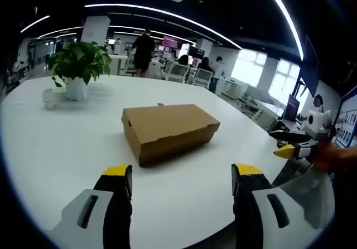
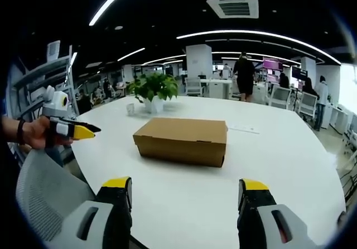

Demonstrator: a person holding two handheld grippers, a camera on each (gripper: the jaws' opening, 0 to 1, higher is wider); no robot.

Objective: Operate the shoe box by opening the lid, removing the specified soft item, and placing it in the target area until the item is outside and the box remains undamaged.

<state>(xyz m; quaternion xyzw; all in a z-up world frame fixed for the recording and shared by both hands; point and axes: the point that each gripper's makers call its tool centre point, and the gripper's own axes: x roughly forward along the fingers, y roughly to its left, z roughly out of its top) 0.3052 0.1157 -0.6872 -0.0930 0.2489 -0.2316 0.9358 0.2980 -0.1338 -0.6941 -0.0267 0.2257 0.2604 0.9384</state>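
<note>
Both hand-held grippers (image 1: 181, 179) (image 2: 187, 192) gape before one closed, seemingly matte, rectangular cardboard shoe box (image 1: 170, 130) (image 2: 183, 140).

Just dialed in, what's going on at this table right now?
A person holds a gripper in each hand, both open and short of the closed cardboard shoe box on the white table. The left gripper and right gripper touch nothing. A potted plant stands beyond the box.
</note>
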